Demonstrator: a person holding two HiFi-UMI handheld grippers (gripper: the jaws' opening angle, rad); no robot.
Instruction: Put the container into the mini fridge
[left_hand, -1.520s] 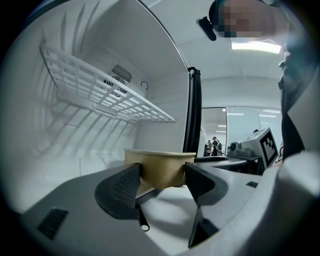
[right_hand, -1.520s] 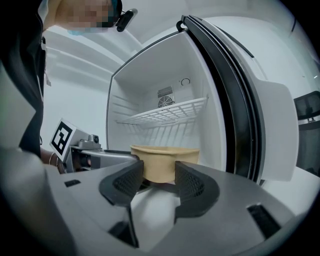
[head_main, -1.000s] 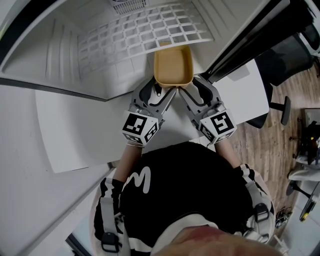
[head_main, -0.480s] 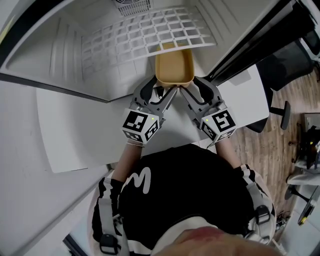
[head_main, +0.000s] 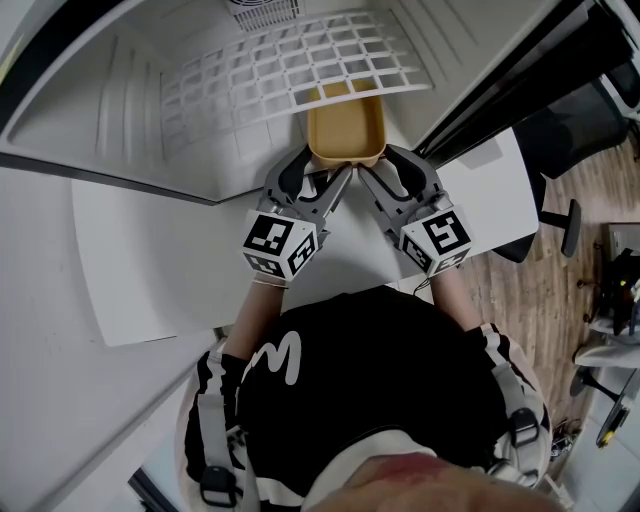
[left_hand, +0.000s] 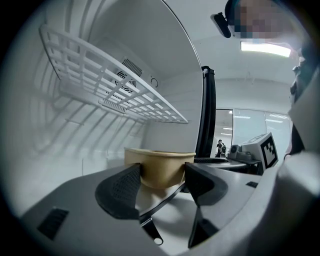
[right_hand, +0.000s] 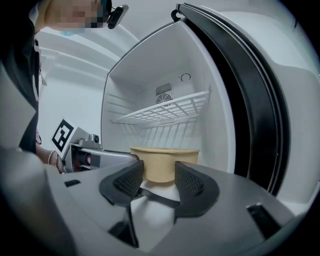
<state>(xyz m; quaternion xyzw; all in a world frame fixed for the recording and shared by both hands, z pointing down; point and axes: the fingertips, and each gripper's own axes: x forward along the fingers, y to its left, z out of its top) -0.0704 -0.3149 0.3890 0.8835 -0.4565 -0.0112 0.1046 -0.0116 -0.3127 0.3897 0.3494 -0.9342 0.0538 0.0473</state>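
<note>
A tan open container (head_main: 346, 128) hangs at the mouth of the white mini fridge (head_main: 120, 110), its far end beneath the white wire shelf (head_main: 290, 70). My left gripper (head_main: 322, 172) is shut on its near left corner and my right gripper (head_main: 372, 172) on its near right corner. In the left gripper view the container (left_hand: 160, 167) sits between the dark pads of the left gripper (left_hand: 161, 181), below the shelf (left_hand: 110, 85). The right gripper view shows the container (right_hand: 164, 162) pinched in the right gripper (right_hand: 159, 182) in front of the fridge's inside.
The fridge door (head_main: 500, 70) stands open at the right, its black gasket (right_hand: 250, 100) close beside my right gripper. A fan vent (head_main: 265, 12) is on the back wall. A dark office chair (head_main: 575, 110) and wooden floor (head_main: 560, 280) lie to the right.
Both grippers have carried the container a little farther in under the wire shelf. Their hold on it is unchanged.
</note>
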